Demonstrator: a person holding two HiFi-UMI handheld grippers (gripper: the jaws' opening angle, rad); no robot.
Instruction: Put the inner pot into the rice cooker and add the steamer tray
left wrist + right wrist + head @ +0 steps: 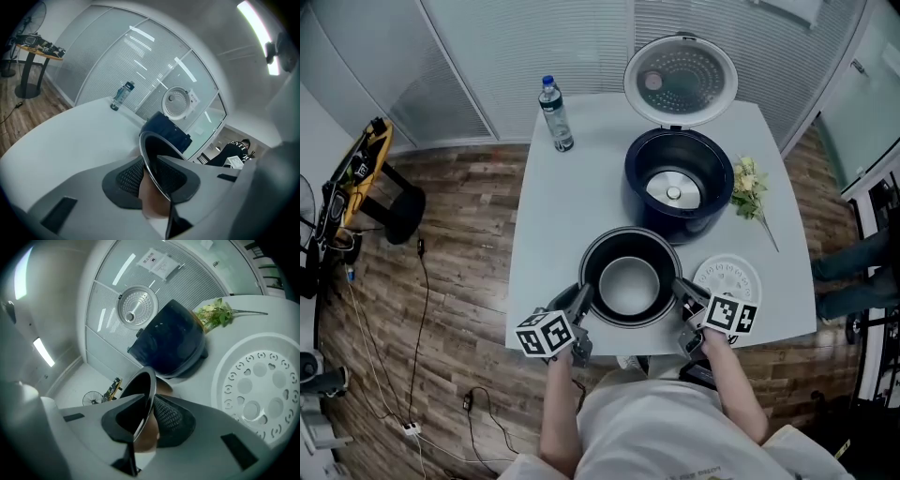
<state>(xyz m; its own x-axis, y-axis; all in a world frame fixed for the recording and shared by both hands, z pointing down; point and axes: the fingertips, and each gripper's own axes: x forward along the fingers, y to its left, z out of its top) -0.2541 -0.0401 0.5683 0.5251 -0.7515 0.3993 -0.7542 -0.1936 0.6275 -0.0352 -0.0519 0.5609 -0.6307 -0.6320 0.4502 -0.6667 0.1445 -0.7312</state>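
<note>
The left gripper [151, 173] has its jaws nearly together, pinching the thin rim of the inner pot [630, 286] on the pot's left side. The right gripper [150, 418] does the same on the pot's right side, with one pad inside the rim and one outside. The pot is at the near edge of the white table [553, 234], just in front of the dark blue rice cooker [636, 178], whose lid [680, 80] stands open. I think the job now is to lift the pot and lower it into the cooker. To do this well, both hands should go up together so the pot stays flat. The grip should stay tight, because the rim is thin and smooth and could slip. The pot must go higher than the cooker's edge, then straight down into the hole. The white steamer tray [727, 279] lies just beside the pot on the right, waiting for its turn. I cannot tell if the pot's bottom is touching the table or is just off it. The marker cubes cover part of the jaws from above, and the tray is cut off in the right gripper view.
</note>
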